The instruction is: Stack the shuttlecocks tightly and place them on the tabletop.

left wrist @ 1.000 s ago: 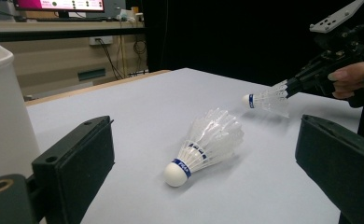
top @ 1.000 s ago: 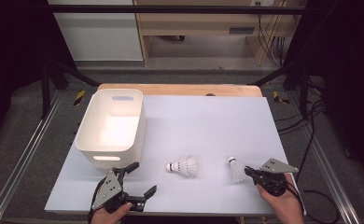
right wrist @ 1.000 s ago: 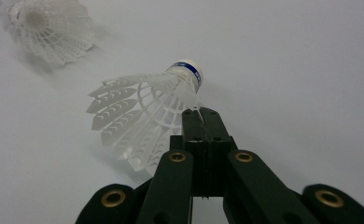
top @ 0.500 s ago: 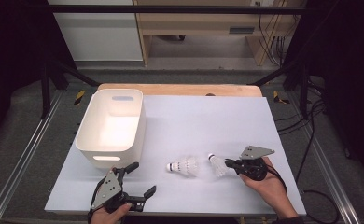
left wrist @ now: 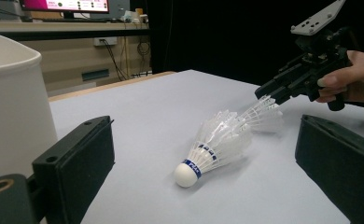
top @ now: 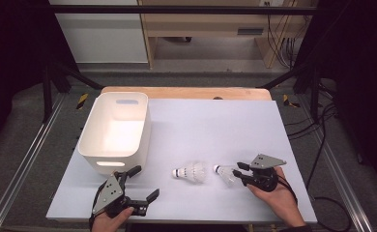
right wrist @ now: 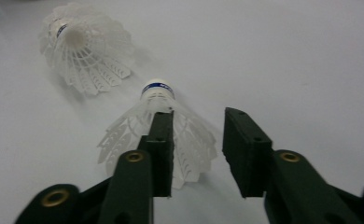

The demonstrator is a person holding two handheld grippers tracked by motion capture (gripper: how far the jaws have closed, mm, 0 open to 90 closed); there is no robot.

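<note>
Two white feathered shuttlecocks lie on the pale mat. The left shuttlecock rests on its side, free of both grippers. The right shuttlecock lies with its skirt between the jaws of my right gripper. Those jaws have just been opening; one pad is against the feathers and the other stands apart. My left gripper sits open at the mat's front left, aimed at the left shuttlecock with nothing between its jaws.
A white plastic bin stands at the mat's left side, just beyond my left gripper. A wooden board edges the mat's far side. Metal rails run along both sides of the table.
My right gripper moved left with the right shuttlecock, bringing it close to the other one, and its jaws have parted. The left gripper has stayed put.
</note>
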